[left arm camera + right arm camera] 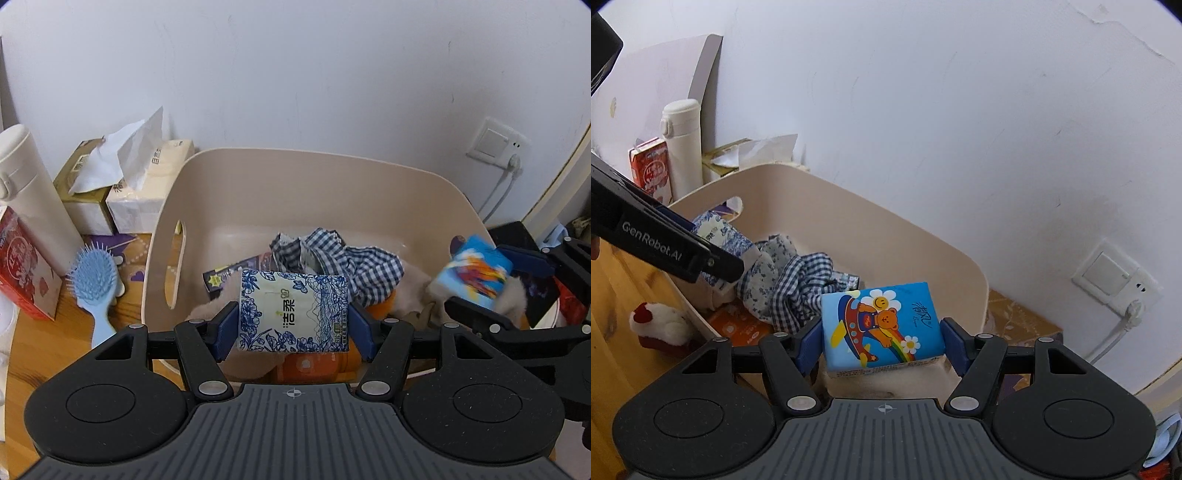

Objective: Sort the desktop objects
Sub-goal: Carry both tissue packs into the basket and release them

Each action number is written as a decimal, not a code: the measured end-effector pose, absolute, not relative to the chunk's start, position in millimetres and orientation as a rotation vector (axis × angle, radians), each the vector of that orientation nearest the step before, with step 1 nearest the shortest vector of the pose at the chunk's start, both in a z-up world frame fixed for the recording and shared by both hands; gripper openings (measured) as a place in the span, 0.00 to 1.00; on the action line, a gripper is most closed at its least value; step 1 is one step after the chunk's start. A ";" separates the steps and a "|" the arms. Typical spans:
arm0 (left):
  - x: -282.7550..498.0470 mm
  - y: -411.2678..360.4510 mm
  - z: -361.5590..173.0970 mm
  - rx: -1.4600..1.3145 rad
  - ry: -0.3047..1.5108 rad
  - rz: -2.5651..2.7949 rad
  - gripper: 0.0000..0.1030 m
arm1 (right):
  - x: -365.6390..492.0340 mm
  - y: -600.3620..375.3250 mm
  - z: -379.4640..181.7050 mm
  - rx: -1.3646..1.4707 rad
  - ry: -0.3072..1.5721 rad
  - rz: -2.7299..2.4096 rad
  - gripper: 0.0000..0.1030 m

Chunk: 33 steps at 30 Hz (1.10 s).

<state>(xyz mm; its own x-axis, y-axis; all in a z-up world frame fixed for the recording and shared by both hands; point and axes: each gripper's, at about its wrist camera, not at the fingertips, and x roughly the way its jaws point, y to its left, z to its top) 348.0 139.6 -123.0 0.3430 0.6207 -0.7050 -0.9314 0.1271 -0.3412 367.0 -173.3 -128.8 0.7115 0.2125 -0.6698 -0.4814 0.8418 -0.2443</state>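
While the left gripper [293, 326] clamps a blue-flowered tissue pack [293, 312] over the beige bin [258, 177], the right gripper [882, 341] pinches a bear-print tissue pack [882, 328] above the same bin's near edge. Checked cloth [354, 266] lies inside; a blue hairbrush [92, 288] rests on the desk outside.

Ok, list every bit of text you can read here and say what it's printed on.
"GenRobot.AI": side of the left tongs.
"洁柔": blue-and-white floral tissue pack held in the left tongs.
"清风": blue bear tissue pack held in the right tongs.
Red carton: characters too blurred to read.
Cream tissue pack: print too small to read.
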 end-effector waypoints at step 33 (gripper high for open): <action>346.2 20.3 -132.5 -0.922 0.446 1.199 0.79 | 275.8 -181.9 -138.5 -0.335 0.745 0.407 0.85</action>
<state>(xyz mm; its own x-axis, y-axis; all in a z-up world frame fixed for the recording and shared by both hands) 346.2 20.3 -132.5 0.3381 0.5940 -0.7300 -0.9267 0.0750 -0.3682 275.8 -181.9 -138.5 0.6642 0.2363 -0.7092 -0.4688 0.8707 -0.1490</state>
